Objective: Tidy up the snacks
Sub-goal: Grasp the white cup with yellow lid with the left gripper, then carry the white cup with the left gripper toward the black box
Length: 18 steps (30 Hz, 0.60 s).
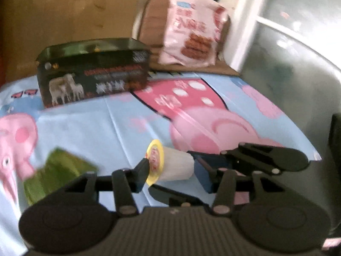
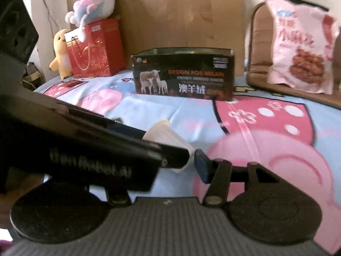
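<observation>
Gripping a small white jelly cup (image 1: 173,166) by its yellow lid and base, the left gripper (image 1: 173,169) holds it sideways above the table (image 1: 119,115). Right gripper (image 2: 191,160) looks open, its 1 visible finger beside the cup. Behind stands a dark open tin box (image 2: 184,73).

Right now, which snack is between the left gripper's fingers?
The small white jelly cup with the yellow lid, lying on its side. The green packet lies off to the left; the pink bag leans on the chair behind the table.
</observation>
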Each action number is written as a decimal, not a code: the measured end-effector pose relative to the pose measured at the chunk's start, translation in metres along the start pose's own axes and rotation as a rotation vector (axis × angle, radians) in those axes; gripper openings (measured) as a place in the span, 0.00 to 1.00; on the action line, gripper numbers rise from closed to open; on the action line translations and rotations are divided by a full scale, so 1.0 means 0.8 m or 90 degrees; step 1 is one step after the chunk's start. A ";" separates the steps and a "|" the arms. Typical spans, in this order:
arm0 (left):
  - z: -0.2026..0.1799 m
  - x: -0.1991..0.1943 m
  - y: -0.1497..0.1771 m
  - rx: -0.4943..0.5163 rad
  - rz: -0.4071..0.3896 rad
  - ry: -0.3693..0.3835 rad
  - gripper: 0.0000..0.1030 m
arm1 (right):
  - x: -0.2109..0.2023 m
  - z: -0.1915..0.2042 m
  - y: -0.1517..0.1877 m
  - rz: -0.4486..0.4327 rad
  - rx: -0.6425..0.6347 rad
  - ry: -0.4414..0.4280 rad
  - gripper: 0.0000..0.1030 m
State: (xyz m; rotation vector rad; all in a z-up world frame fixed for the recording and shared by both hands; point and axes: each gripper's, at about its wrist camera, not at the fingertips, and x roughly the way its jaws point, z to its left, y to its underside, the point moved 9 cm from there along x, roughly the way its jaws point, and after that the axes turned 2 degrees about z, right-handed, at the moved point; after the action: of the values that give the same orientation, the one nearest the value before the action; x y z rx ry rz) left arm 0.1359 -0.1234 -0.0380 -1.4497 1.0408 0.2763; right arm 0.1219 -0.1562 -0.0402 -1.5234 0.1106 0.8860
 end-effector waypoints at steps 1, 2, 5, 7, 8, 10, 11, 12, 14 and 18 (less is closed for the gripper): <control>-0.006 -0.006 0.008 0.004 0.000 -0.001 0.46 | -0.008 0.005 0.008 -0.006 -0.008 0.005 0.57; -0.011 -0.011 0.015 0.006 0.000 -0.004 0.46 | -0.011 0.010 0.012 -0.010 -0.013 0.007 0.57; -0.018 -0.027 0.033 0.000 0.000 -0.012 0.47 | -0.023 0.024 0.026 -0.026 -0.018 0.007 0.57; -0.019 -0.035 0.041 -0.010 0.002 -0.014 0.47 | -0.030 0.031 0.031 -0.036 -0.018 0.004 0.57; -0.018 -0.040 0.045 -0.014 0.003 -0.015 0.47 | -0.031 0.034 0.032 -0.041 -0.021 0.003 0.57; -0.015 -0.046 0.050 -0.027 0.005 -0.014 0.47 | -0.034 0.039 0.034 -0.044 -0.021 -0.002 0.57; -0.014 -0.049 0.052 -0.035 0.006 -0.013 0.47 | -0.035 0.040 0.034 -0.045 -0.020 -0.005 0.57; -0.012 -0.050 0.054 -0.040 0.006 -0.011 0.47 | -0.037 0.042 0.035 -0.046 -0.021 -0.007 0.57; -0.012 -0.054 0.058 -0.048 0.006 -0.009 0.47 | -0.039 0.046 0.035 -0.047 -0.024 -0.009 0.57; -0.013 -0.057 0.062 -0.050 0.006 -0.013 0.47 | -0.043 0.053 0.040 -0.050 -0.022 -0.010 0.57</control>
State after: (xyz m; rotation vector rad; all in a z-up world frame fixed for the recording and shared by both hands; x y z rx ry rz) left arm 0.0701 -0.1045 -0.0366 -1.5092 1.0306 0.3413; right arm 0.0609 -0.1399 -0.0413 -1.5430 0.0233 0.8401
